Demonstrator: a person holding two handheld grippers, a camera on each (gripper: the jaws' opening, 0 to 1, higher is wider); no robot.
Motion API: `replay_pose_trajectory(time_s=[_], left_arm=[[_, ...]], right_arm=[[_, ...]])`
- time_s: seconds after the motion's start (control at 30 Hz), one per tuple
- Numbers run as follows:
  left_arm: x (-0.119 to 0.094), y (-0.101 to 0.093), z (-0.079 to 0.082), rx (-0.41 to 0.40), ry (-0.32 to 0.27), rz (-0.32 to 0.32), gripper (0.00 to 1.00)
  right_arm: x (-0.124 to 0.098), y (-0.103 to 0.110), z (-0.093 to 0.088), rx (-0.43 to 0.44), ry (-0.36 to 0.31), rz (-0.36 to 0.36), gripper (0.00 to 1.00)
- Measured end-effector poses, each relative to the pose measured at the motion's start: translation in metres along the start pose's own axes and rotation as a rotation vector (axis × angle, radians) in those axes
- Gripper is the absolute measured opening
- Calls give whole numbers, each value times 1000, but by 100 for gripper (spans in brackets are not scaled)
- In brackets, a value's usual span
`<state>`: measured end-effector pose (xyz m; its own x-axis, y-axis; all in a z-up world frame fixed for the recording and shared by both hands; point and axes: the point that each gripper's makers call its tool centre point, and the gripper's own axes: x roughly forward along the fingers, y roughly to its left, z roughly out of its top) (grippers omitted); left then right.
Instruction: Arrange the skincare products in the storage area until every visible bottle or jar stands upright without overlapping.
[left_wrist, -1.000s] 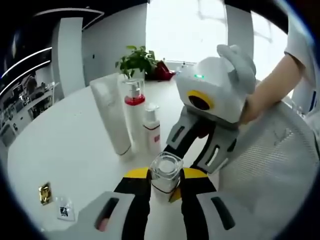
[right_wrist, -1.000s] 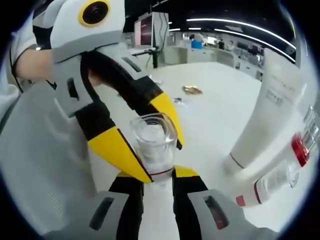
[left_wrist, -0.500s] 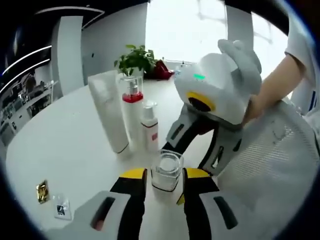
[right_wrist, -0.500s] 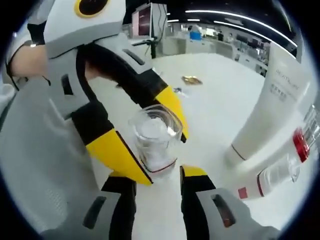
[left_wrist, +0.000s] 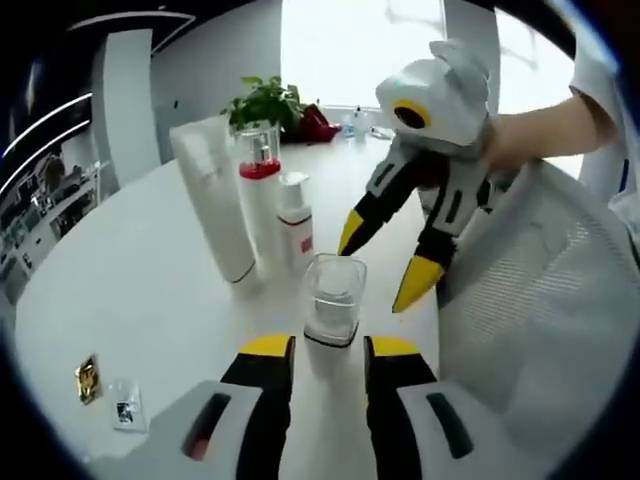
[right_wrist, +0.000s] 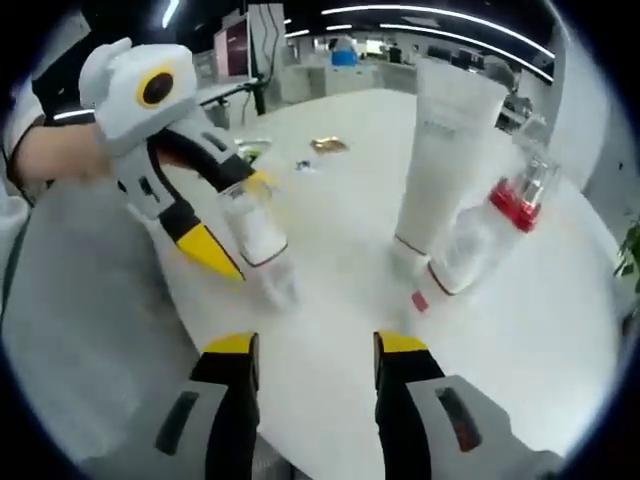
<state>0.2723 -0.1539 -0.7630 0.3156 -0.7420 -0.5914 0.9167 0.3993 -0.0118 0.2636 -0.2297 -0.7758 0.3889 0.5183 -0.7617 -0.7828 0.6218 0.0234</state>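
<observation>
Clear square jar (left_wrist: 333, 300) upright on white table (left_wrist: 120, 260), just ahead of left gripper (left_wrist: 318, 348), yellow tips either side of jar base; contact not certain, lower edge of jar hidden between tips. Jaws set close, a jar-width apart; clamped or merely flanking cannot be told.

Same jar in right gripper view (right_wrist: 255, 228), blurred, leaning in the fisheye, seated between the yellow tips of the left gripper (right_wrist: 228, 222); far tip largely hidden behind the glass.

Right gripper (right_wrist: 313, 347) jaws spread, bare table between, nothing held, well short of jar. Seen from left gripper view (left_wrist: 395, 255): raised above table beyond the jar, tips parted and apart from jar, held by a hand (left_wrist: 505, 135) partly cut off by housing.

White tube (left_wrist: 215, 210), pump bottle with red collar (left_wrist: 262, 195) and small white bottle (left_wrist: 296, 232) standing in a tight row behind jar; touching or not cannot be told. In right gripper view: tube (right_wrist: 445, 150) legible, pump bottle (right_wrist: 490, 235) blurred, small bottle mostly hidden.

Left gripper view alone: potted plant (left_wrist: 265, 100), gold packet (left_wrist: 87, 378), small card (left_wrist: 125, 412). White mesh fabric (left_wrist: 540, 330) at right, cut off.
</observation>
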Motion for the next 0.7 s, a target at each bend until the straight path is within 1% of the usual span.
replay_pose_trajectory(time_s=[0.1,0.2,0.27,0.37,0.5,0.7], left_arm=[[0,-2,2,12,1,-11,24],[2,0,2,19,-2,-16,23],[3,2,2,21,-4,-18,23],[4,2,2,29,-5,-28,22],[6,3,0,38,0,-38,21],[12,5,1,52,1,-59,18]], right_arm=[[-9,-4,-2,29,-8,-24,51],[-21,-9,3,76,-53,-49,52],[-25,-9,5,100,-75,-53,53],[-34,-11,8,99,-100,-67,56],[-45,-13,13,123,-147,-89,60],[-56,-15,15,154,-198,-116,64]])
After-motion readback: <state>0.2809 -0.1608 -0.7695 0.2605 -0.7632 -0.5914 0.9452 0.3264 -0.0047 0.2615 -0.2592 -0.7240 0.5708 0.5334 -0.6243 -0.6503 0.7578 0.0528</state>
